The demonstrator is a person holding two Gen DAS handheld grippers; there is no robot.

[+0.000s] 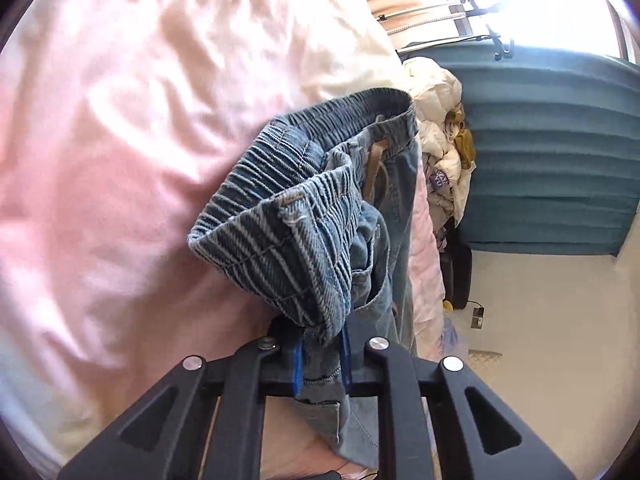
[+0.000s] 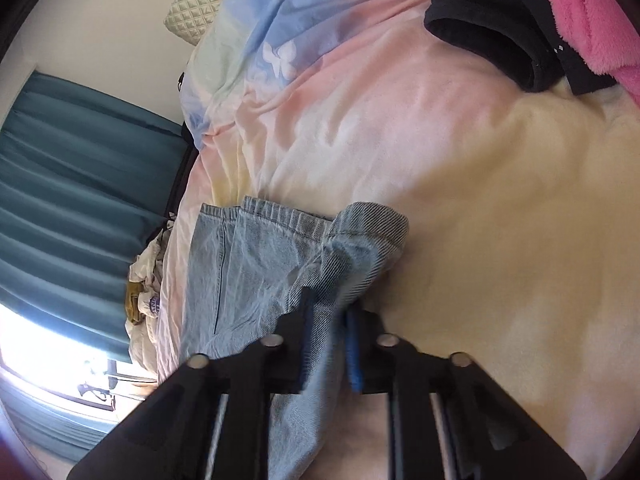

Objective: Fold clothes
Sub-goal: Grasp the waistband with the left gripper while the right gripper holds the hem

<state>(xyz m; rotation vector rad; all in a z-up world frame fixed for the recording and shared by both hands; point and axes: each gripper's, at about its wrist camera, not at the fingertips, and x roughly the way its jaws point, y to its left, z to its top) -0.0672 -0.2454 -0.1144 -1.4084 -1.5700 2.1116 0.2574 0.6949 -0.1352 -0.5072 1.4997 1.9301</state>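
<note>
1. Left gripper (image 1: 320, 354): jaws clamped on the jeans (image 1: 304, 216) at the elastic waistband, which bunches up just past the blue pads (image 1: 297, 364).
2. Right gripper (image 2: 330, 344): jaws clamped on a fold of the same jeans (image 2: 256, 276) near a hem.
3. Jeans lie partly on the bed (image 2: 460, 168), over a pastel pink-and-cream sheet (image 1: 120, 128), lifted at both grips.
4. Black garment (image 2: 492, 28) and pink fleece (image 2: 592, 12) sit at the bed's far corner, well apart from the jeans.
5. Clothes pile (image 1: 440, 128) beside a teal curtain (image 1: 552, 152).
</note>
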